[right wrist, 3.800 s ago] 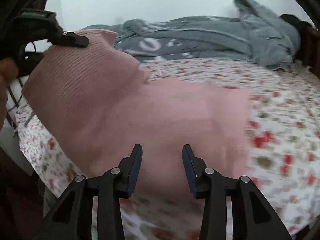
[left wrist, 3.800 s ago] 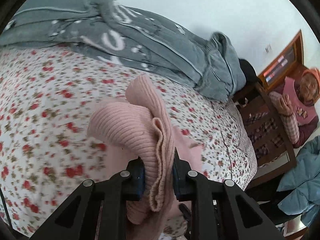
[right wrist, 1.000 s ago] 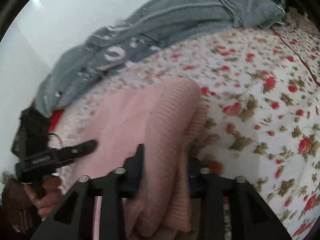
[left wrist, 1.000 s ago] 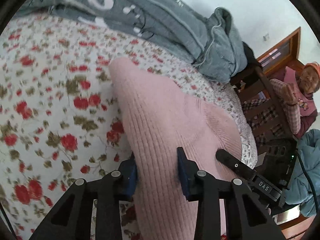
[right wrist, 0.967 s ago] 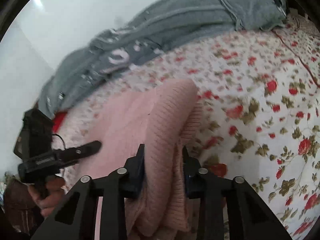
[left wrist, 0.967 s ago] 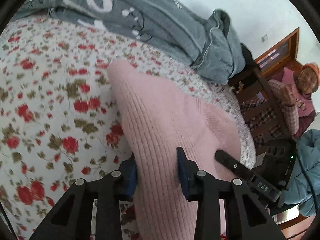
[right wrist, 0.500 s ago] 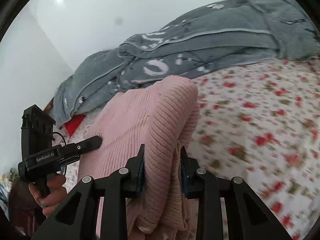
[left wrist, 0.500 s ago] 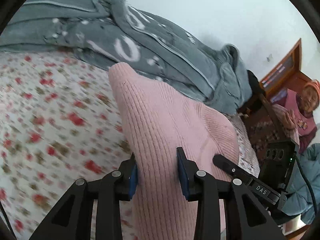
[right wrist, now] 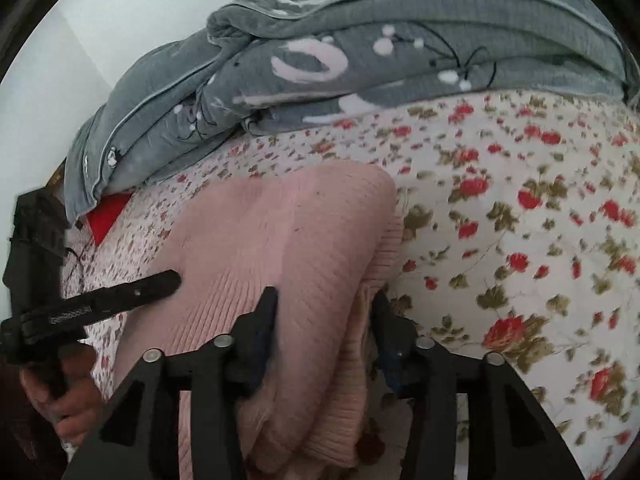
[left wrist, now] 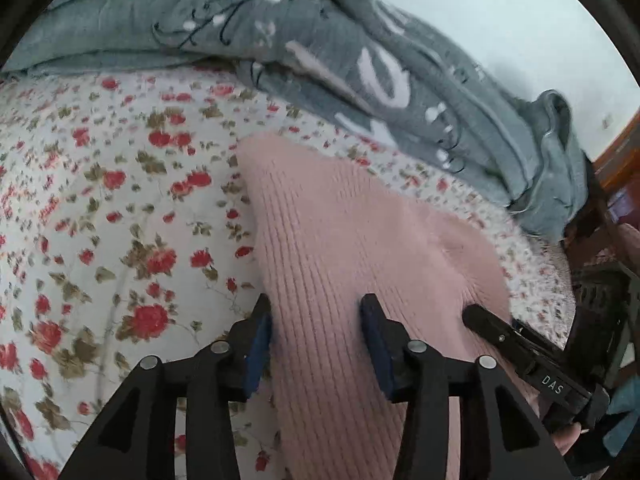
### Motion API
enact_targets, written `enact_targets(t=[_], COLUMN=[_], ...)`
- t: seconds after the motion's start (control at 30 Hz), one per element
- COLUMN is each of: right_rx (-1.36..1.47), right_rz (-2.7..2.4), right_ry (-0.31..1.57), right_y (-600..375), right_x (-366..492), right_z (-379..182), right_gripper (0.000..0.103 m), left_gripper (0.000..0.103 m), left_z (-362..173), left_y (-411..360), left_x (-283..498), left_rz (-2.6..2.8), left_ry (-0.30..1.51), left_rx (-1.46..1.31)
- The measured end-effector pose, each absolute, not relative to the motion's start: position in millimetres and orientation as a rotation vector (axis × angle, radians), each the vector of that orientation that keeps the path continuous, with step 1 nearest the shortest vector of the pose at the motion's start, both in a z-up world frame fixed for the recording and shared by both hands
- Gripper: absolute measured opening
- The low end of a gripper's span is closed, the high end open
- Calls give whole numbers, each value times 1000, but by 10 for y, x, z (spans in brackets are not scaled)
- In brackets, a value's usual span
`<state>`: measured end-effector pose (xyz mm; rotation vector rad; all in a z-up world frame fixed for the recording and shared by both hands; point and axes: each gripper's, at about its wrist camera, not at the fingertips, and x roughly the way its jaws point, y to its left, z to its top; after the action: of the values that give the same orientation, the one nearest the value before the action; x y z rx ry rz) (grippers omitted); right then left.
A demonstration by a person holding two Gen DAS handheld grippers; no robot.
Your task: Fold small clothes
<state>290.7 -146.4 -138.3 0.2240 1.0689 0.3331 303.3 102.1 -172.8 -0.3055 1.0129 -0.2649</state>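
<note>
A pink ribbed knit garment lies folded on the flowered bedsheet. My left gripper has its jaws around the garment's near left edge, with fabric bulging between the blue pads. My right gripper clamps the garment's right side, where folded layers and a ribbed hem hang. The right gripper also shows in the left wrist view, at the garment's right edge. The left gripper shows in the right wrist view, at the garment's left.
A grey quilt with white pattern is piled along the far side of the bed, also in the right wrist view. A red item lies under its left end. Dark wooden furniture stands at the bed's right edge.
Both grippers have come down with the garment from a raised position to the sheet. The garment's far end now rests flat on the bed, closer to the quilt.
</note>
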Motion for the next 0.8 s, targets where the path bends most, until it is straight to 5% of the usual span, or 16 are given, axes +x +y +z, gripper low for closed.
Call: enact_targets(t=[0.33,0.5,0.8], right_rx=[-26,-81,-63], right_rz=[325,319,279], right_ry=[767,882,903], right_y=[-1169,-1028,-1052], right_x=[2535,2420,2390], right_z=[-537,-1059,-1168], right_gripper=[54,13,13], left_gripper=[51,53,55], left_z=[-1294,-1662,-1670], left_y=[796,713,690], left_x=[2612,2375,2123], left_rz=[-286,-258,-209], left_ry=[841,899,899], left_rx=[-142,-128,-110])
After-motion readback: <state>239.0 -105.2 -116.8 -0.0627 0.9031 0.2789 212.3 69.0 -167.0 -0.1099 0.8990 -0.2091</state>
